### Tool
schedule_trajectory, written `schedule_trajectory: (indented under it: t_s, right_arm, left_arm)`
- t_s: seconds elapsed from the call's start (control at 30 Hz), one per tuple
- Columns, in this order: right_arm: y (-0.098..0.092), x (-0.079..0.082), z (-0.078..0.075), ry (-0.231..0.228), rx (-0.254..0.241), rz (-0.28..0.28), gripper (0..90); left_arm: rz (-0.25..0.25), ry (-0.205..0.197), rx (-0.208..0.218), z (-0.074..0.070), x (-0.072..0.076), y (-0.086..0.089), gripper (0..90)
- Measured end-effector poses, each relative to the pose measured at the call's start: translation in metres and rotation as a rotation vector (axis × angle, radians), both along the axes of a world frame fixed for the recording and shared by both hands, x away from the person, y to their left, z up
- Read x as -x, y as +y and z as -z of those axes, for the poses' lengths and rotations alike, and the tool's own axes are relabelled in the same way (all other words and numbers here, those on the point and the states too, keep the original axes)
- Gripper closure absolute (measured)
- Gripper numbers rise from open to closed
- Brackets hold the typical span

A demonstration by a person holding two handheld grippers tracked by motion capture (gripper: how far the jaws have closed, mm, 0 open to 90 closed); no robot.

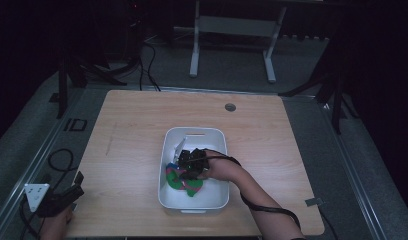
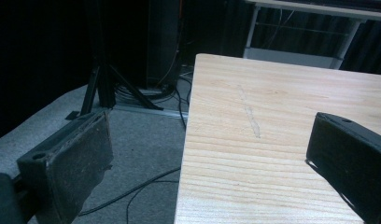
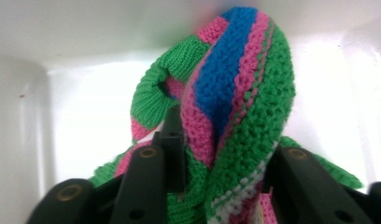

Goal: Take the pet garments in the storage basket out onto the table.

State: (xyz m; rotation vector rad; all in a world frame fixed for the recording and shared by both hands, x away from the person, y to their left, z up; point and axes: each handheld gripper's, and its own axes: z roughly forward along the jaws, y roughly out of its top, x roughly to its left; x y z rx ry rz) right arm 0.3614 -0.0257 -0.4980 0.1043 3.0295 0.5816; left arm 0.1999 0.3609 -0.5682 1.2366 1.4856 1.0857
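Two black jaws of the right gripper (image 3: 216, 163) pinch a striped green, pink and blue knitted cloth (image 3: 235, 93) inside the white plastic bin (image 1: 218, 192), the fabric bunching straight above them. Well apart, the left gripper (image 1: 67, 196) hangs spread and empty off the wooden table's (image 1: 132, 130) near-left corner

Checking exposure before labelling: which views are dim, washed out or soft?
High view: dim overall, with a black surround; the white bin is brightest. Left gripper view: dark room, evenly lit wooden table, reasonably sharp. Right gripper view: bin walls washed out, the knitted cloth slightly soft.
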Motion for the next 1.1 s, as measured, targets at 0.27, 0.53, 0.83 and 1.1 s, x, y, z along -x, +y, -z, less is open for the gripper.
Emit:
schedule_trajectory:
  t_s: [0.27,0.53,0.83,1.1]
  right_arm:
    - [-0.016,0.001,-0.029,-0.015,-0.062,0.011,70.5]
    - [-0.035,0.001,-0.060,-0.045,-0.120,0.025,70.6]
    - [-0.058,0.002,-0.099,-0.094,-0.198,0.052,70.5]
    - [-0.071,0.002,-0.129,-0.128,-0.258,0.070,70.5]
  left_arm:
    - [-0.001,0.001,-0.002,0.000,0.000,0.000,0.9]
    - [-0.001,0.002,-0.002,0.000,0.000,0.000,1.0]
    - [-0.004,0.005,-0.003,0.000,0.000,0.000,0.9]
    - [-0.005,0.005,-0.004,0.000,0.000,0.000,0.9]
